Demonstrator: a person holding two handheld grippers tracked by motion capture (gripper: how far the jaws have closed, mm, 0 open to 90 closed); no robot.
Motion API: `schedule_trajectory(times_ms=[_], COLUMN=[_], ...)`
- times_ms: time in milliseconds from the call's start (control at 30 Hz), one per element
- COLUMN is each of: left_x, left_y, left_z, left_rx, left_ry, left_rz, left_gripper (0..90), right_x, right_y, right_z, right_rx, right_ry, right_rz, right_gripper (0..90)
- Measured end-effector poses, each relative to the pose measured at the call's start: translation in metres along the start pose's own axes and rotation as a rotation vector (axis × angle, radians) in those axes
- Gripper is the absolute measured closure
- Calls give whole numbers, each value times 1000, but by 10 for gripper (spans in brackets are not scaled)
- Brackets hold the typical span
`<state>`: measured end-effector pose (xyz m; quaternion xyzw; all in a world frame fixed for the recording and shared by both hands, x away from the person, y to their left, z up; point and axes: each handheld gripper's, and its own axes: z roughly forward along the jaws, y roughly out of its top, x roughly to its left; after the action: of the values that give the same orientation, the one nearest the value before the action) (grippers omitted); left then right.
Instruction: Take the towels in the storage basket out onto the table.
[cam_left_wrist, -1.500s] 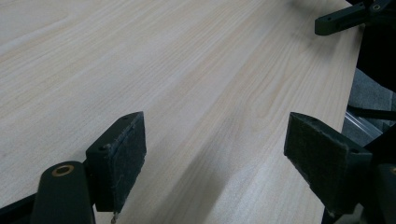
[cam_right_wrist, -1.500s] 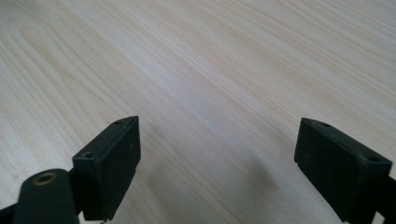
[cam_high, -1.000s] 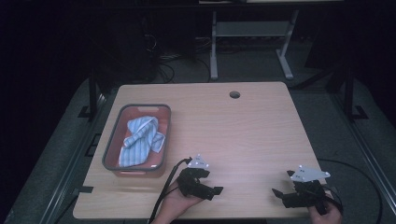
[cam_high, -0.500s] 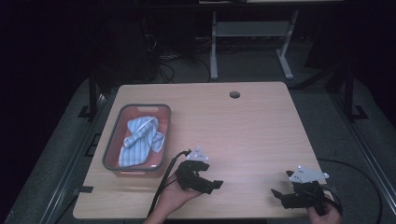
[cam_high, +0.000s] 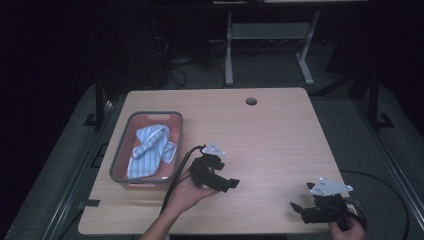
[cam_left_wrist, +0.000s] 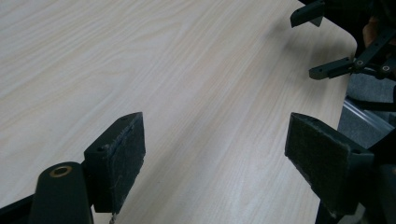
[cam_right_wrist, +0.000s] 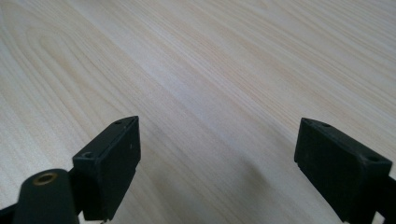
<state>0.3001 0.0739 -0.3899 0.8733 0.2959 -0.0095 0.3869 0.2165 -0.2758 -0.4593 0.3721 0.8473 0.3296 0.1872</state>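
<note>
1. Resting over the light wooden worktop (cam_high: 280, 135), the left claw (cam_high: 227, 184) sits just past the person's left hand (cam_high: 187, 192) at about 7 o'clock of the worktop's centre in the high view.
2. Its jaws are spread wide in the left gripper view (cam_left_wrist: 217, 154), with bare wood between the pads and nothing pinched.
3. The right claw (cam_high: 300, 210) lies at about 5 o'clock, near the worktop's front edge, held by the right hand (cam_high: 347, 230).
4. Its jaws also stand wide apart in the right gripper view (cam_right_wrist: 217, 158), empty, above bare wood grain.
5. A grey-rimmed tray (cam_high: 120, 155) at 9 o'clock holds a crumpled blue-and-white striped cloth (cam_high: 150, 150); the left claw is near its right side, apart from it.
</note>
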Motion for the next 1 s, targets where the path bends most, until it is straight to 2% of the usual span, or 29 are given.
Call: schedule_trajectory(times_ms=[200,333,500,667,800,1000], left_x=[6,16,23,26,31,38], left_y=[11,21,29,32,35,38], left_z=[-7,-16,-26,-32,-37,-45], left_rx=[4,-3,9,5,25,16], left_ry=[27,38,56,61,71,76], left_rz=[-14,-34,-26,-34,-25,-44], left_gripper=[199,199,199,199,200,199], right_x=[0,0,-1,-1,-1,-2], right_y=[-1,0,-1,0,-1,0], right_z=[0,0,0,0,0,0], right_rx=[0,-2,1,-2,2,-3], right_ry=[4,2,-3,-3,-1,-2], right_rz=[1,1,7,9,5,4], right_gripper=[139,139,139,139,139,139])
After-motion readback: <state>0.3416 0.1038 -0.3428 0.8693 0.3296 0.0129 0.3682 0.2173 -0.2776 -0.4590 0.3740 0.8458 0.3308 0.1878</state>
